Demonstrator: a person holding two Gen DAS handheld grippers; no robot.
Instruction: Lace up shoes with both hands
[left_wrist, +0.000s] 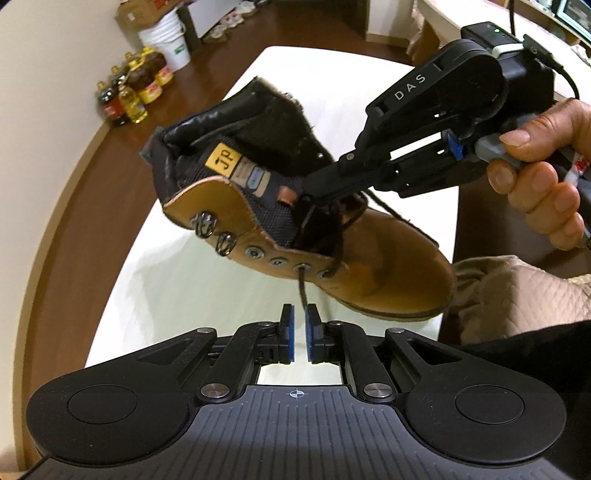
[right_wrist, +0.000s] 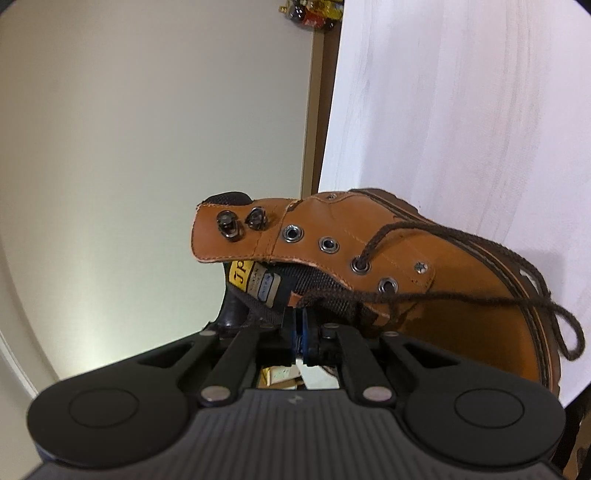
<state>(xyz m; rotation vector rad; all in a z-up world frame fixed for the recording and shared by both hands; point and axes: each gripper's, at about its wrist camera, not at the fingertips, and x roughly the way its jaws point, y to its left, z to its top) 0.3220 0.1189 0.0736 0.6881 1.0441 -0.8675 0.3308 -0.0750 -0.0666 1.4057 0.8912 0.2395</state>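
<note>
- Your left gripper (left_wrist: 299, 321), black with blue pads, has its jaws a narrow gap apart; the dark brown woven lace (left_wrist: 302, 291) hangs down into that gap, and the pads do not look pressed on it.
- That strand drops out of the third metal eyelet (left_wrist: 302, 266) up from the boot's toe, so this side is threaded only that far.
- Your right gripper (right_wrist: 300, 330) is clamped shut on the boot's black mesh tongue (right_wrist: 314, 286) and holds the whole boot off the table.
- In the left wrist view your hand (left_wrist: 546, 177) grips the right tool's handle above the boot's toe end.
- The boot (left_wrist: 388, 280) itself, tan leather and ankle-high, hangs tilted above the white table (left_wrist: 184, 288), with its collar away from you and its toe towards your quilted beige sleeve (left_wrist: 517, 291).
- In the right wrist view the lace's other run loops loosely round the boot's toe.
- Two open eyelets and two dark hooks (left_wrist: 214, 232) lie further along the boot's flap towards the collar, all bare.
- My read: you are mid-lacing, between grips on the free end.
- Next you need to pinch that strand close to its tip, then steer the tip to the next empty eyelet while the right tool steadies the boot.
- Keep the tongue grip firm; if it slips, the boot drops.
</note>
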